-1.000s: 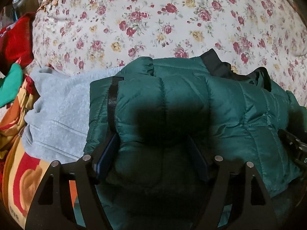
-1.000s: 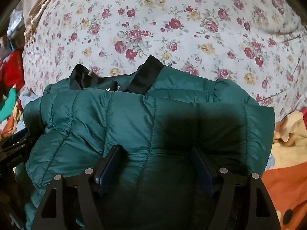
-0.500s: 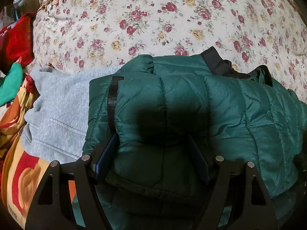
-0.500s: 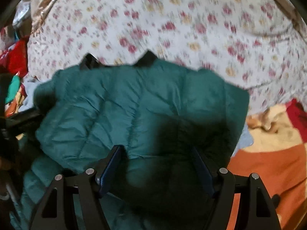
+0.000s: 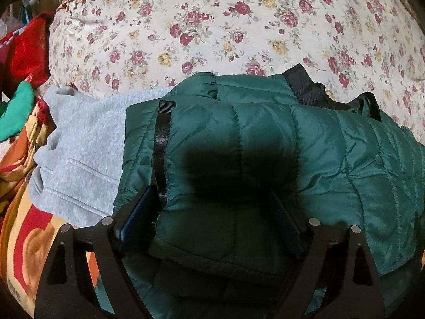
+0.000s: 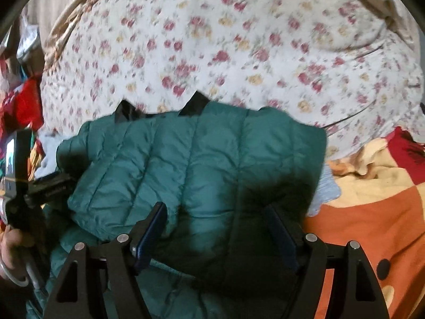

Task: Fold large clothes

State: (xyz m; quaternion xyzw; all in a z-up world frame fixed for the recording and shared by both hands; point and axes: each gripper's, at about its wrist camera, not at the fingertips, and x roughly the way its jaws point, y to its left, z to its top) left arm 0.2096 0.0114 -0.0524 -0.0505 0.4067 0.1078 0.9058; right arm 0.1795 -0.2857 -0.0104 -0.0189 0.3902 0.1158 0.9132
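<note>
Left wrist view showed one green puffer jacket [image 5: 305, 159] lying folded on the bed's floral quilt [image 5: 212, 26], long axis running left-right, black collar [image 5: 305, 90] on the far edge. Left tool [image 5: 209, 220] sat at the jacket's left end, fingers apart with the padded fold bulging between them; whether they pinched it couldn't be told. Right tool [image 6: 215, 228] sat likewise at the right end, fingers spread around fabric, grip unclear. Each tool was nearest its own end. One grey sweatshirt [image 5: 87, 143] lay just left, touching the jacket. Two tools, one jacket.
</note>
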